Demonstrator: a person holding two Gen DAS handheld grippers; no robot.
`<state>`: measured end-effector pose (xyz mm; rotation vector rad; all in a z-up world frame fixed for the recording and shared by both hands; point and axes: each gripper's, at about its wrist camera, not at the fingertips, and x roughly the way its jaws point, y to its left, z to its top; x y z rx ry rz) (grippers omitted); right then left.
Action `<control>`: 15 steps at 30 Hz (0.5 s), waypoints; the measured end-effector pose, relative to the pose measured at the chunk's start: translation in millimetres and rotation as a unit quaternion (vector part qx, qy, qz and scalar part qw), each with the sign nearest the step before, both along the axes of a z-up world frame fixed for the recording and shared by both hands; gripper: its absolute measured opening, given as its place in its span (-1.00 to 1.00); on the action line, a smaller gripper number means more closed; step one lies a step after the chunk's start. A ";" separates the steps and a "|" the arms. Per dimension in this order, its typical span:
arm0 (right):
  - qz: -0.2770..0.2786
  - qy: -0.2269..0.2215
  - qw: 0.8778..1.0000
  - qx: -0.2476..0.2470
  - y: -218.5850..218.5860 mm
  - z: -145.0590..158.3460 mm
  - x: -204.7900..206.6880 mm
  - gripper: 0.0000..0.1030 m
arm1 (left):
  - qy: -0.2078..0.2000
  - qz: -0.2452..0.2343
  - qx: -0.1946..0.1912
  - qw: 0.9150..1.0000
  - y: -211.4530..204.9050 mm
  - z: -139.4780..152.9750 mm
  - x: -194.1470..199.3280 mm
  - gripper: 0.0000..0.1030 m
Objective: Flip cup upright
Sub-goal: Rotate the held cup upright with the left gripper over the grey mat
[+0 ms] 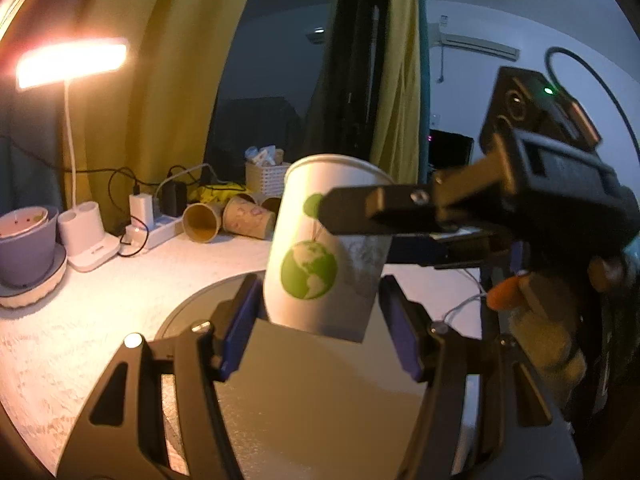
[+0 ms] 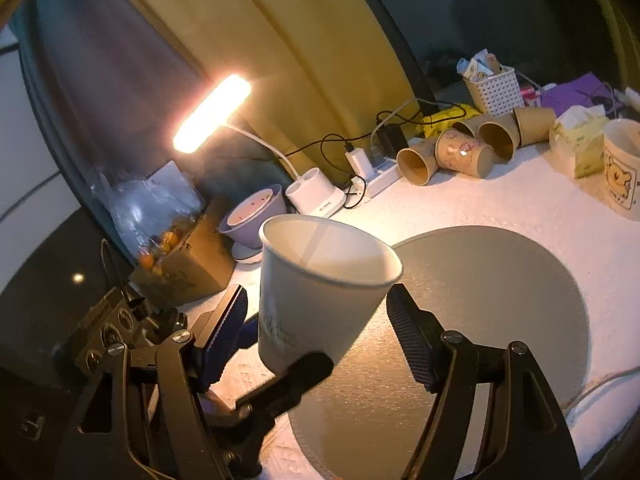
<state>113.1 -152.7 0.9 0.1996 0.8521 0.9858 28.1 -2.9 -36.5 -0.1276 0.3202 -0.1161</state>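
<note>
A white paper cup point(image 1: 320, 248) with a green globe print stands mouth up, slightly tilted, above the grey round mat point(image 1: 320, 400). In the left wrist view it sits between my left gripper's point(image 1: 320, 320) blue-padded fingers point(image 1: 240, 328), which touch its base sides. My right gripper comes in from the right, one finger point(image 1: 376, 216) across the cup's wall. In the right wrist view the cup point(image 2: 316, 296) is between my right gripper's point(image 2: 320, 320) spread fingers with gaps on both sides; the left gripper's fingers point(image 2: 296, 380) hold its base.
Brown paper cups point(image 2: 456, 152) lie on their sides at the back beside a power strip point(image 2: 380, 176) and a white basket point(image 2: 496, 88). A lit desk lamp point(image 2: 212, 114), purple pot point(image 2: 252, 216), cardboard box point(image 2: 188, 268) and bear mug point(image 2: 620, 168) ring the white table.
</note>
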 end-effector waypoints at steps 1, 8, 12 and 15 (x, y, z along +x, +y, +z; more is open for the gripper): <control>0.000 0.005 1.000 0.004 -1.3 -0.7 1.3 0.46 | 0.000 -0.002 0.001 1.000 -0.7 0.0 -0.2 0.20; -0.002 0.025 1.000 0.014 -5.7 -6.9 11.0 0.45 | 0.005 -0.005 0.013 1.000 -5.8 -2.3 -0.6 0.20; 0.004 0.026 1.000 0.012 -1.4 -7.4 14.2 0.39 | 0.012 -0.001 0.005 1.000 -2.8 -2.3 1.6 0.21; 0.007 0.025 1.000 0.007 2.0 -9.0 16.6 0.39 | 0.024 0.004 0.003 1.000 -2.0 -3.8 4.7 0.22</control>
